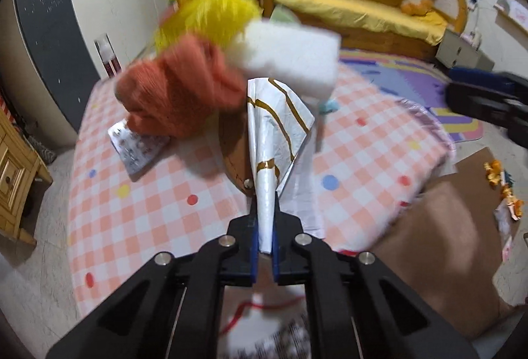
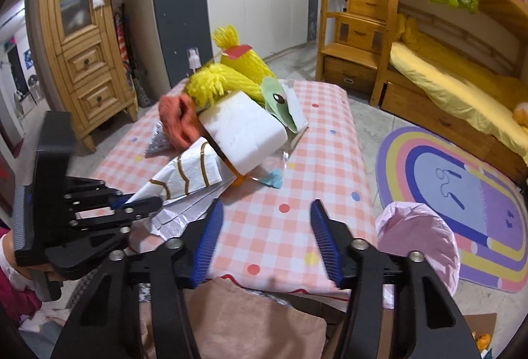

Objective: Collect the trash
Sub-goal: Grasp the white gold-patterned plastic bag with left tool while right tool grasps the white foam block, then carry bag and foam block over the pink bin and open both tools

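Observation:
My left gripper (image 1: pixel 265 210) is shut on the narrow end of a white wrapper (image 1: pixel 274 134) with gold lines, lifted off the checked table (image 1: pixel 363 141). The right wrist view shows that gripper (image 2: pixel 138 202) at the left with the wrapper (image 2: pixel 184 174) fanning out from it. My right gripper (image 2: pixel 267 207) hovers over the table's near edge, open, with nothing between its blue pads. Behind the wrapper sit a white foam block (image 2: pixel 244 134), an orange knitted cloth (image 2: pixel 176 121), a yellow yarn toy (image 2: pixel 231 75) and a silver foil pack (image 1: pixel 138 147).
A pink plastic bag (image 2: pixel 419 233) stands open at the table's right near corner. A light blue scrap (image 2: pixel 274 177) lies by the foam block. A rainbow rug (image 2: pixel 462 194) and a bunk bed (image 2: pixel 445 85) are to the right, with a wooden cabinet (image 2: pixel 85 45) on the left.

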